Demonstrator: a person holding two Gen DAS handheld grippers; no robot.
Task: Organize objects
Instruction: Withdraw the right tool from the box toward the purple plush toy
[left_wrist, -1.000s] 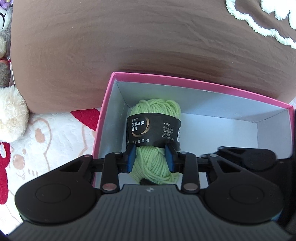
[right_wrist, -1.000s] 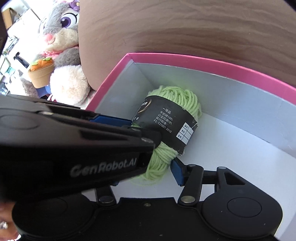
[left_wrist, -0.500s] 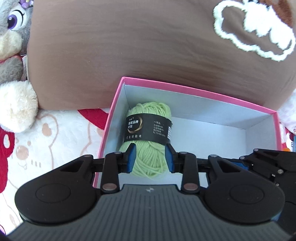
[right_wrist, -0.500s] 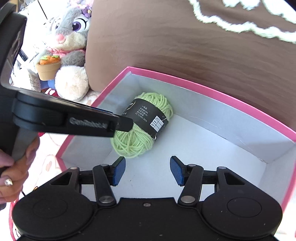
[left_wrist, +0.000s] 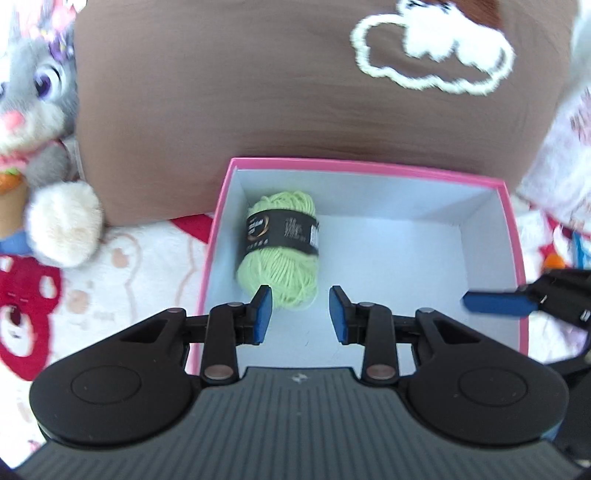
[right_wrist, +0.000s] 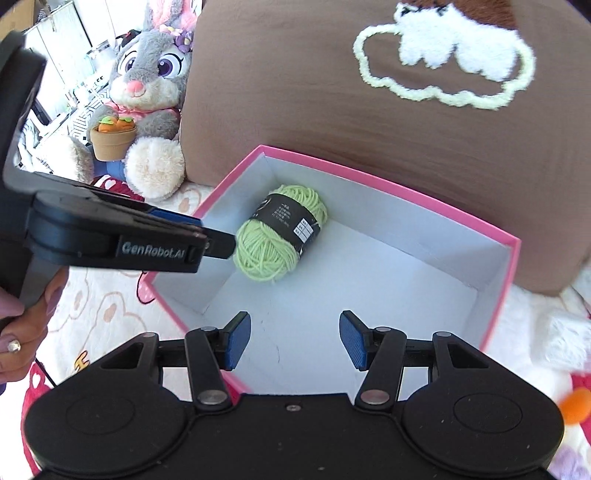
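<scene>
Nearest the camera in the left wrist view, the left gripper (left_wrist: 301, 310) hangs over the near end of the box (left_wrist: 364, 165) with its blue pads apart and nothing between them; its left pad sits just in front of the near end of the ball of yarn (left_wrist: 280, 251) without clearly touching it. The right gripper (right_wrist: 295, 339) likewise hovers above the box's near side, jaws spread wide and empty, and in that view the left gripper's side reads "GenRobot.AI". The yarn, light green, lies on its side on the white floor of the pink-rimmed box, in the far left corner, close against the left wall. I judge it light, soft and squashy, unlikely to break or slip much, though loose strands at the ends could snag on a pad; the firmest hold would be across the middle, over the black paper band (right_wrist: 290, 225), where the wool is bound tight. The band carries a gold ring emblem and small white print, with a white label patch, but none of it is legible here. Beyond the box stands a brown cushion (right_wrist: 295, 110) with a fluffy white cloud outline, and to the left of the box sits a grey plush rabbit (right_wrist: 147, 81) holding a pot of carrots.
</scene>
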